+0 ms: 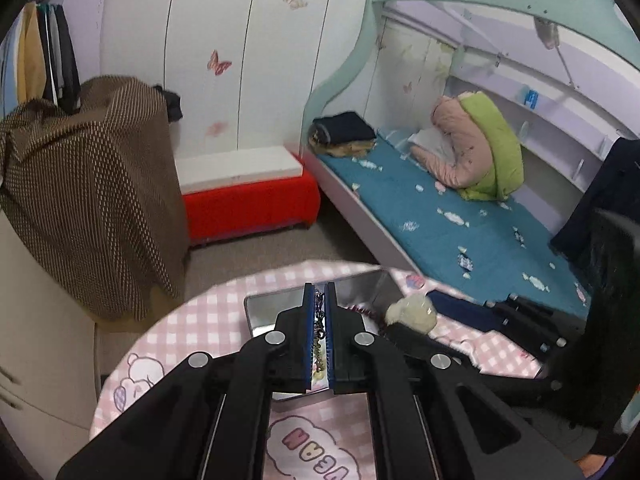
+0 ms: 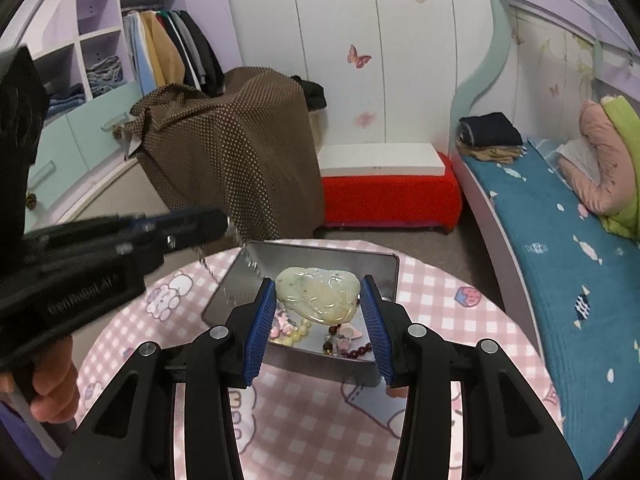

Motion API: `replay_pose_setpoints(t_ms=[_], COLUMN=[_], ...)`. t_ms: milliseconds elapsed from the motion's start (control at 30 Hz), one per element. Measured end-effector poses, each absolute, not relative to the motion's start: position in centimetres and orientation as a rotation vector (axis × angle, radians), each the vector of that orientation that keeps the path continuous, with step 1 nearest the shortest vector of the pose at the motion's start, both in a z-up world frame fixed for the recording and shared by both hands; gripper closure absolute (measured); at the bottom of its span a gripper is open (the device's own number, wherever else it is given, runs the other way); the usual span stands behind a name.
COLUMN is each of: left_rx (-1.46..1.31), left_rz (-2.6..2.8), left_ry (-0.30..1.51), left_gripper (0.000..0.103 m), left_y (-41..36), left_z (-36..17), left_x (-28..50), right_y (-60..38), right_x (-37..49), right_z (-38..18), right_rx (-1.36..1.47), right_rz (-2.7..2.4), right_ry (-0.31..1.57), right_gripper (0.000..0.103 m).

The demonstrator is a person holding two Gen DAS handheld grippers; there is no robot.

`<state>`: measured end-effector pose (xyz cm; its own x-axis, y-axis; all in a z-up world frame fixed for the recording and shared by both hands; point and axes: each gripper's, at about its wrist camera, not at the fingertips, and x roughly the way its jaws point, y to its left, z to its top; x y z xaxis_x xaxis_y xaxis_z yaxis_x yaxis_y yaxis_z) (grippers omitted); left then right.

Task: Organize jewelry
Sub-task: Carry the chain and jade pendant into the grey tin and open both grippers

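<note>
A silver metal tin [image 2: 384, 264] sits on a round table with a pink checked cloth [image 2: 432, 300]. My right gripper [image 2: 318, 280] is shut on a pale carved jade pendant [image 2: 316, 296], held just above the tin. Loose pale beads and pink charms [image 2: 288, 328] and dark red beads [image 2: 356, 350] lie in the tin. My left gripper [image 1: 319, 286] is shut on a thin metal chain [image 1: 320, 320] over the tin [image 1: 272, 308]. In the right wrist view the left gripper [image 2: 216, 220] is at the left, and the chain [image 2: 208, 256] hangs from it. The pendant [image 1: 412, 312] shows to its right.
A bed with a teal cover [image 2: 560, 248] runs along the right. A red bench with a white box [image 2: 384, 192] stands against the far wall. A brown dotted cloth covers something [image 2: 232, 152] at the left. A person's hand [image 2: 52, 384] holds the left gripper's handle.
</note>
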<state>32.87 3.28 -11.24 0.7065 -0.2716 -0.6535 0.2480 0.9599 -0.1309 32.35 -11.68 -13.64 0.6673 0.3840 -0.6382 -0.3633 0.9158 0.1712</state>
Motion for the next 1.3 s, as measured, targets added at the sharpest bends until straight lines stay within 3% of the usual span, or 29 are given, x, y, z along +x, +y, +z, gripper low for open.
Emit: replay_pose_setpoints(t_ms=[433,467,533,1300], left_rx=[-0.044,-0.039,-0.032,-0.035], left_rz=[-0.277,-0.266,-0.257,-0.226], left_ry=[0.827,0.827,0.825,0.810], left_gripper=[0.097,0.094,0.077,0.072], left_y=[3.6,3.6,3.6,4.2], left_z=[-15.5,-15.7,-15.8,-16.0], left_x=[34.5,34.5,34.5,34.1], right_y=[-10.9,-10.9,-10.9,-10.5], right_x=[34.2,34.2,34.4,34.8], right_z=[-16.5,-16.5,-16.8,-17.2], right_rx=[0.027,0.027,0.028,0.040], right_rz=[0.412,0.411,0.408,0.404], right_ry=[0.785,0.786,0.792,0.807], right_gripper=[0.060,0.060,0.060,0.059])
